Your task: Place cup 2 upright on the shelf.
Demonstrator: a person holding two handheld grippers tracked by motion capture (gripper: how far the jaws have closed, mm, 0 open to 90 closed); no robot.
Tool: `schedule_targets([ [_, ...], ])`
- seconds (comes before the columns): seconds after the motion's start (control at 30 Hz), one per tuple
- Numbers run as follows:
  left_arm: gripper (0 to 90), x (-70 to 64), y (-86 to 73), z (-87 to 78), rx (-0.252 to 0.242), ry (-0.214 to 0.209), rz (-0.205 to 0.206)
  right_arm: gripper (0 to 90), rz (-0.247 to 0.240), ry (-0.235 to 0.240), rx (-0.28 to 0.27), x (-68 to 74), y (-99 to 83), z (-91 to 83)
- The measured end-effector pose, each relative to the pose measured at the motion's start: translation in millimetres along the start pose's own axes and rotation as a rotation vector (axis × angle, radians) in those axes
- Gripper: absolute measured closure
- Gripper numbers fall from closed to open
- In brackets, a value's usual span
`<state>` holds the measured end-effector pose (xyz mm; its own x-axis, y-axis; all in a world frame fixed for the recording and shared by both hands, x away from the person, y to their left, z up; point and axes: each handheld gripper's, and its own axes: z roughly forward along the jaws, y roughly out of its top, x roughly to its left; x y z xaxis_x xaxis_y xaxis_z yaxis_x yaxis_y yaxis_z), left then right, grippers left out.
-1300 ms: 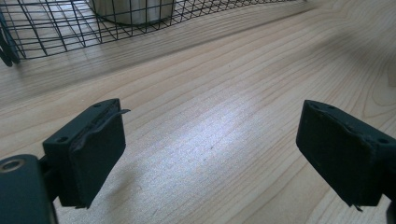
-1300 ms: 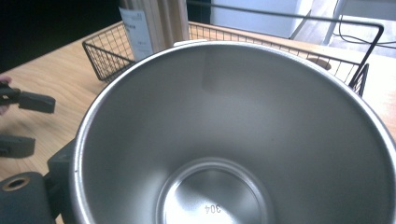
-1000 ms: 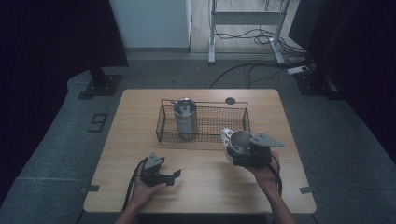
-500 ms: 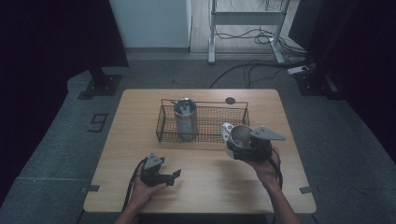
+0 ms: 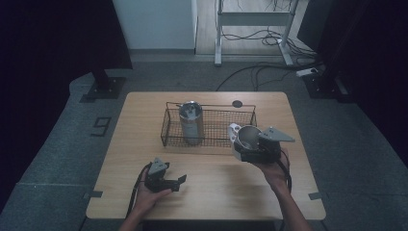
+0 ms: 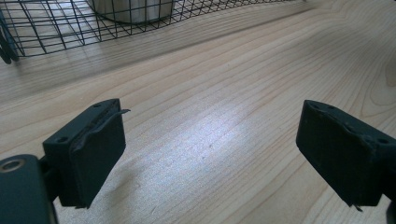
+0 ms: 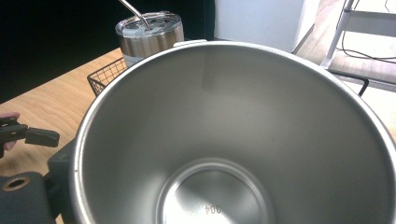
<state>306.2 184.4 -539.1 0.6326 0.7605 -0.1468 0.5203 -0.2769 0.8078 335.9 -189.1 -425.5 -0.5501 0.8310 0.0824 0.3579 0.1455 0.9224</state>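
- Steel cup [image 5: 247, 137] is held in our right gripper [image 5: 257, 150], clamped on its wall, lifted above the worktop [image 5: 211, 192] just at the near right corner of the wire basket [image 5: 168, 132], toward the worktop's right edge.
- Inside the basket's left half a lidded steel tumbler [image 5: 191, 121] stands upright with a metal straw.
- We judge the job partly done: one vessel sits in the basket, and the cup, carried beside the basket's rim, is not yet set inside.
- Our left gripper [image 5: 169, 181] rests near the worktop's front edge, jaws spread apart and empty.
- Writing: the right gripper view shows small stamped digits on the cup's floor [image 7: 212, 209], seemingly "304" seen upside down; we read no brand.
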Motion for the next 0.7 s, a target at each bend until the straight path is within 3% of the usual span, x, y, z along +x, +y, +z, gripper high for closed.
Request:
schedule_targets([
  [0.37,8.4,-0.4,0.2,0.0,-0.002,-0.014,-0.009,6.6,-0.007,0.005,0.002,0.5,8.7,2.6],
  [0.7,8.4,-0.5,-0.3,0.5,0.002,0.001,0.0,6.6,-0.007,0.006,0.001,-1.2,17.1,6.1],
])
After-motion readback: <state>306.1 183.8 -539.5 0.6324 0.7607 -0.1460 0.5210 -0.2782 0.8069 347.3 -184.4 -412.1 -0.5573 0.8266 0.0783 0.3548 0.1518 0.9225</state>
